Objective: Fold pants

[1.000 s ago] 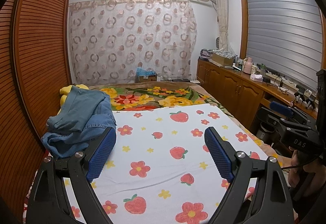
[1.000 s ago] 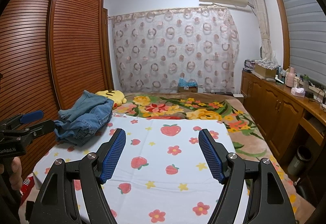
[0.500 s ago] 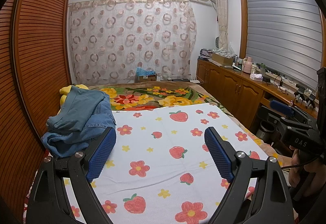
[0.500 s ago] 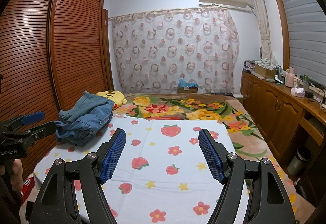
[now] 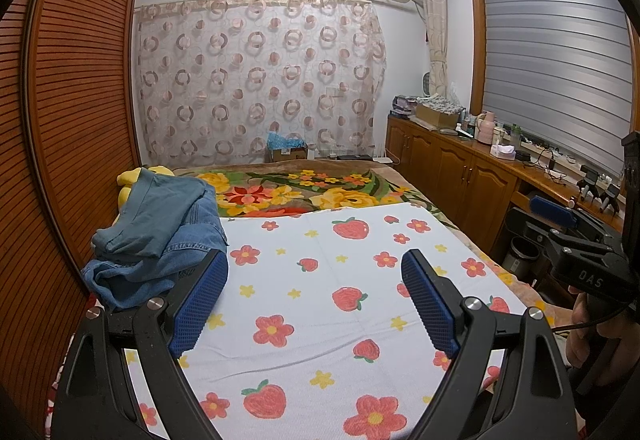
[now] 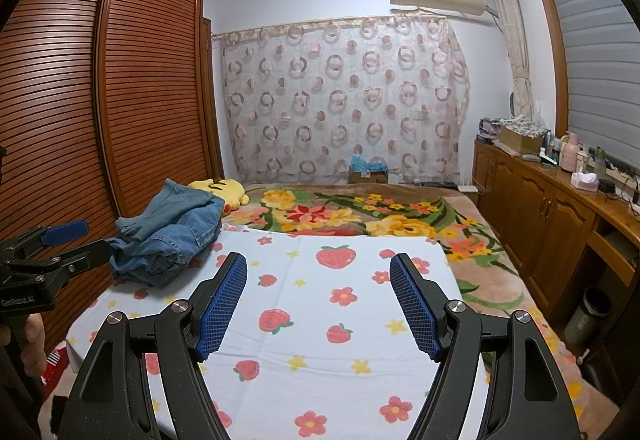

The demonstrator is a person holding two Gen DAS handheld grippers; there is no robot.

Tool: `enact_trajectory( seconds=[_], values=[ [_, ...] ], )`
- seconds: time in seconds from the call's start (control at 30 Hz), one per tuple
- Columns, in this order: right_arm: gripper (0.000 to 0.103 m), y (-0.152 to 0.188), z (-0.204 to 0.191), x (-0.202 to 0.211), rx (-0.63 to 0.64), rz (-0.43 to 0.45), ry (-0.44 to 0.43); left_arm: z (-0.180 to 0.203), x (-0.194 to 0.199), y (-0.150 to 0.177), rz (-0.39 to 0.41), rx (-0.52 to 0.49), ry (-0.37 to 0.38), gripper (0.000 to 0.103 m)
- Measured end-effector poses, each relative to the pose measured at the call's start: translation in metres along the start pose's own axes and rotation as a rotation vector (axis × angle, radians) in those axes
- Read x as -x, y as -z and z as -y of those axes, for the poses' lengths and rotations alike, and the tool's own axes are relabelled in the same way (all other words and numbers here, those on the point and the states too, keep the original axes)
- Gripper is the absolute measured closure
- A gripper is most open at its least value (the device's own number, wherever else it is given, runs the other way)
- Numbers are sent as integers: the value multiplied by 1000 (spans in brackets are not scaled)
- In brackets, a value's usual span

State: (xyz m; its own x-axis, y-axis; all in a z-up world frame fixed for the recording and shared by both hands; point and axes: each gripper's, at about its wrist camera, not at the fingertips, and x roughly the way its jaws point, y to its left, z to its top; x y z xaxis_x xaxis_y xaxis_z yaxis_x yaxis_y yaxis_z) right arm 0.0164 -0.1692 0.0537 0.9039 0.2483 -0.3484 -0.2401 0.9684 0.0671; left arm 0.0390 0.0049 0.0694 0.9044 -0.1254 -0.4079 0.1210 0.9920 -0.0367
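A heap of blue denim pants lies crumpled at the far left of the bed, on the edge of the white strawberry-and-flower sheet; it also shows in the right wrist view. My left gripper is open and empty, held above the sheet, just right of and nearer than the heap. My right gripper is open and empty above the sheet's middle. Each gripper shows at the edge of the other's view, the right one and the left one.
A wooden slatted wardrobe runs close along the bed's left side. A yellow plush toy lies behind the heap on a floral blanket. A wooden cabinet with clutter lines the right wall; a bin stands below it.
Nothing has visibly changed; both grippers stay open and almost still above the sheet.
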Motion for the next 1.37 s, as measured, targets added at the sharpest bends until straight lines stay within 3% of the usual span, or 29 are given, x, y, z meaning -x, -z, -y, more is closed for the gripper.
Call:
enact_trajectory(
  seconds=[1.37],
  values=[
    [27, 2, -1, 3, 5, 6, 0, 0, 1, 0, -1, 0, 0, 14]
  ],
)
